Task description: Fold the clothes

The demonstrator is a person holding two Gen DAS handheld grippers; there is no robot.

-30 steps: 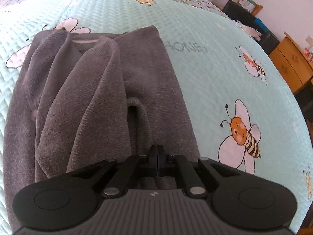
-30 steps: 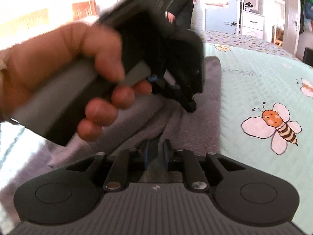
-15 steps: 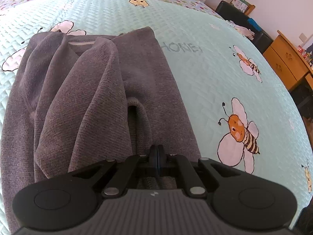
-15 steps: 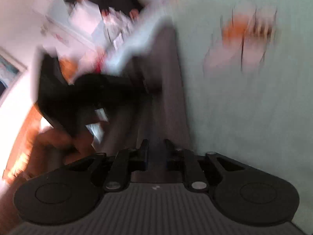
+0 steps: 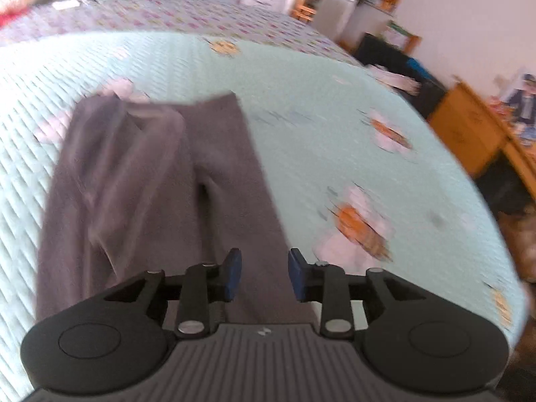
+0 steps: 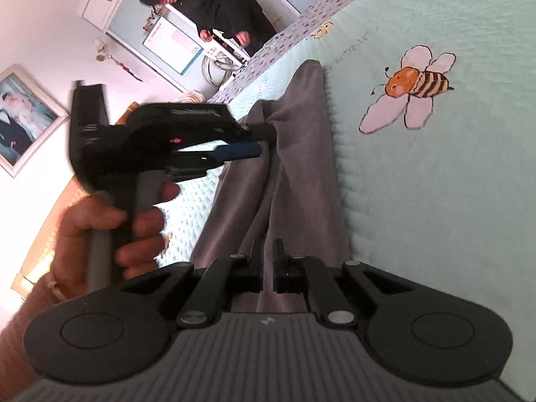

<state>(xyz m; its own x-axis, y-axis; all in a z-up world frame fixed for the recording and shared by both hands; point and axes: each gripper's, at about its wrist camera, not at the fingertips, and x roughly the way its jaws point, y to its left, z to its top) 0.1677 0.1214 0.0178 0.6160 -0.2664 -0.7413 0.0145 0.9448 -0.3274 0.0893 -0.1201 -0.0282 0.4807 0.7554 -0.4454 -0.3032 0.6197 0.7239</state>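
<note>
A grey fleece garment (image 5: 150, 181) lies folded lengthwise on a mint bedspread with bee prints (image 5: 335, 107). My left gripper (image 5: 264, 274) is open and empty, with its blue pads just above the garment's near end. In the right wrist view the garment (image 6: 301, 167) runs away from me. My right gripper (image 6: 266, 264) is shut on a fold of its near edge. The left gripper (image 6: 254, 140) shows there too, held in a hand, with its fingers apart at the cloth's far part.
A wooden dresser (image 5: 475, 134) and dark boxes (image 5: 395, 57) stand beyond the bed's right edge. A person in black (image 6: 214, 10) stands by white cabinets past the far end of the bed. A framed picture (image 6: 23, 117) hangs on the wall.
My left gripper has opened and let go of the garment, and has lifted back a little. My right gripper has swung round and still holds the cloth.
</note>
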